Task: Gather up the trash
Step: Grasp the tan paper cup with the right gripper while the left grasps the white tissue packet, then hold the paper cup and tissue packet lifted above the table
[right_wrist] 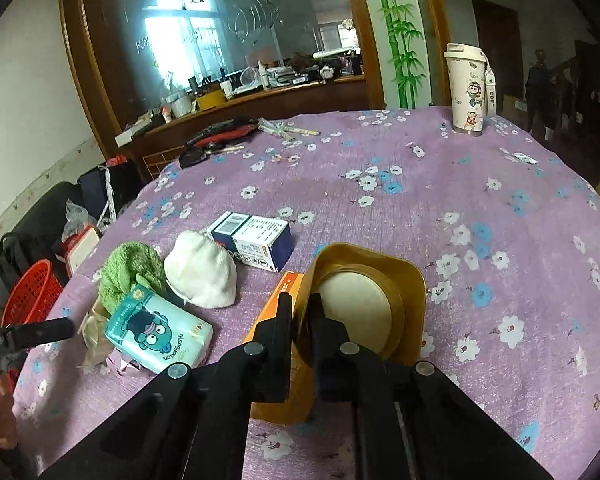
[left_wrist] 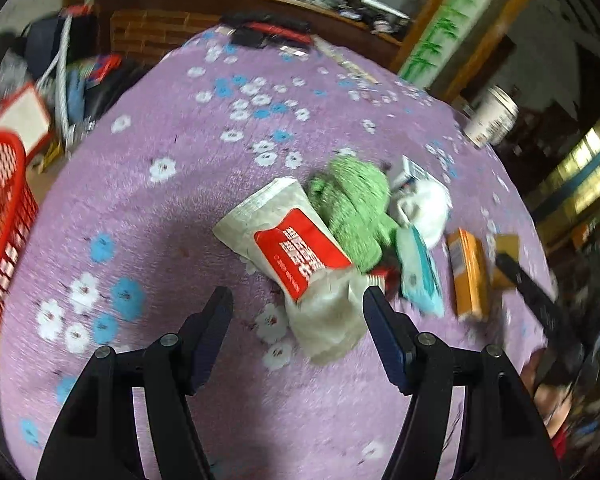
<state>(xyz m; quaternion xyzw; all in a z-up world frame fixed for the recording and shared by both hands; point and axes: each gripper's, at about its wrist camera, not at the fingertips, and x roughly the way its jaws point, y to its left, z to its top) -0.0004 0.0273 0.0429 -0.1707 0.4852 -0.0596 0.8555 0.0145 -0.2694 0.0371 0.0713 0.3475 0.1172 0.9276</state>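
Observation:
My left gripper point(left_wrist: 298, 300) is open and empty, just above a crumpled white wrapper with a red label point(left_wrist: 292, 252) on the purple flowered tablecloth point(left_wrist: 172, 216). Behind the wrapper lie a green cloth point(left_wrist: 352, 204), a white cloth point(left_wrist: 424, 204), a teal tissue pack point(left_wrist: 418, 268) and an orange box point(left_wrist: 470, 276). My right gripper point(right_wrist: 300, 312) is shut on the rim of a gold tray point(right_wrist: 404, 280) with a white disc in it, held tilted over the orange box point(right_wrist: 284, 292). The green cloth point(right_wrist: 128, 268), white cloth point(right_wrist: 200, 272) and tissue pack point(right_wrist: 156, 328) lie to its left.
A red basket point(left_wrist: 0, 216) stands off the table's left edge, also in the right wrist view point(right_wrist: 32, 292). A blue and white box point(right_wrist: 256, 240) lies mid-table. A white tumbler point(right_wrist: 468, 88) stands at the far right. Clutter lies at the far edge point(right_wrist: 220, 132).

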